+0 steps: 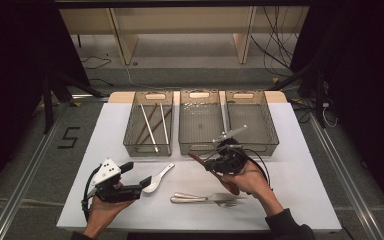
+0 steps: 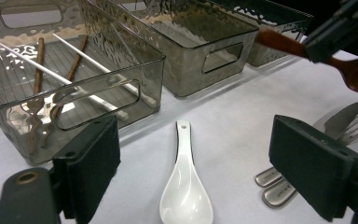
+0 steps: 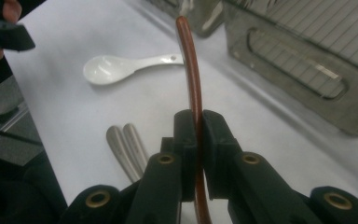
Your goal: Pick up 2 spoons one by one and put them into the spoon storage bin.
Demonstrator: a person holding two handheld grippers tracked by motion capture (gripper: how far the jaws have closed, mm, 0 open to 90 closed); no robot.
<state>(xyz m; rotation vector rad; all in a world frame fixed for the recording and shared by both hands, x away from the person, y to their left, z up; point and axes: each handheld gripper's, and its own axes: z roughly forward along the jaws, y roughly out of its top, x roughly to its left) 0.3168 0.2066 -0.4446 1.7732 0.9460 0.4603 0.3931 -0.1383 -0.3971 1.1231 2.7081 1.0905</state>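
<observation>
So the white rectangular worktop [image 1: 280, 150] takes up most of the space, with three smoky see-through plastic bins lined up along its far edge. The left plastic bin [image 1: 130, 142] has long thin sticks lying in it, white chopsticks [image 1: 149, 127] and brown wooden chopsticks [image 1: 147, 120] crossing each other. The middle plastic bin [image 1: 200, 146] and the right plastic bin [image 1: 269, 132] look pretty bare, apart from one thin pale stick lying near the wall between them; can't tell which of the two it's in.

Nearer the person, the right tongs [image 1: 211, 161] are held up just in front of the middle bin, clenched on a brown wooden spoon [image 3: 191, 70]. In the right gripper view the handle runs straight up between the two black pads, and in the high view the bowl end pokes out under the hand.

The left tongs [image 1: 139, 176] sit low near the front left, released, jaws wide apart with nothing between them, pointing toward a white ceramic soup spoon [image 2: 185, 191] that lies on the worktop just ahead of them.

Right of that spoon, a steel table knife [image 1: 200, 197] and a steel fork [image 1: 227, 203] lie side by side, touching or nearly so, handles pointing left.
</observation>
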